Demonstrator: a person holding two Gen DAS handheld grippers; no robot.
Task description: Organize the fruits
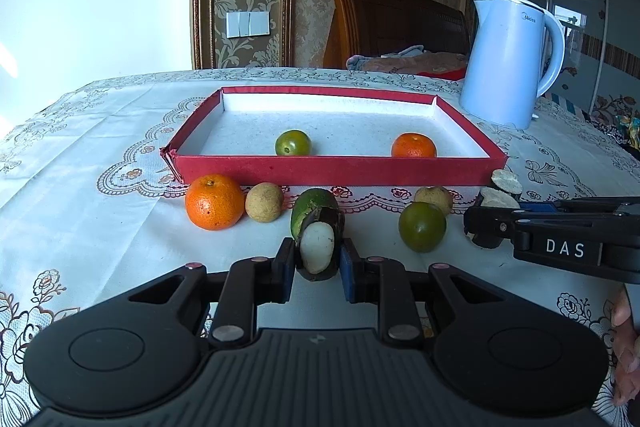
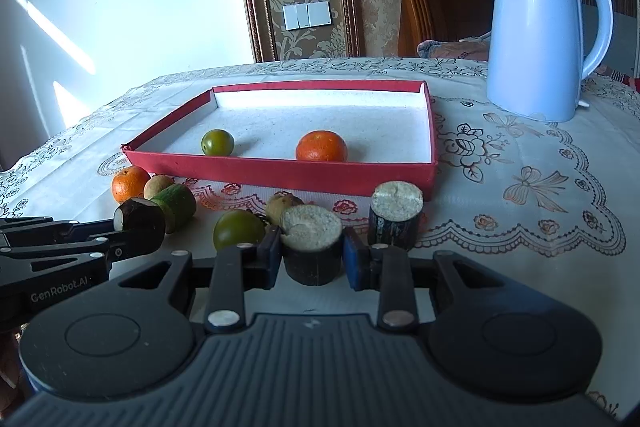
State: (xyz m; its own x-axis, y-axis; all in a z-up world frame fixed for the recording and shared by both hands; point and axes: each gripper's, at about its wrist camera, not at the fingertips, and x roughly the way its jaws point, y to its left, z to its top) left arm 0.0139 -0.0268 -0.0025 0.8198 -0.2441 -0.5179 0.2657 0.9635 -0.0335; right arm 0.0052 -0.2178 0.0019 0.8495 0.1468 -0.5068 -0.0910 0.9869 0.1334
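Left gripper jaws pinch a dark, white-cut piece; right gripper jaws pinch a dark stub. Both sit low nr the surface, prob. gripped for lifting into the red tray.

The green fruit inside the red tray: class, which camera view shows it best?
The left wrist view: the green fruit sits near the frame's centre, facing the camera in the red tray. The right wrist view shows it smaller and off to the left.

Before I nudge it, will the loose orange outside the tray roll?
Probably. The orange is round, sits free on smooth cloth, and only a small brown fruit flanks it. Its firm-looking peel should grip well, and it looks heavier than its neighbours.
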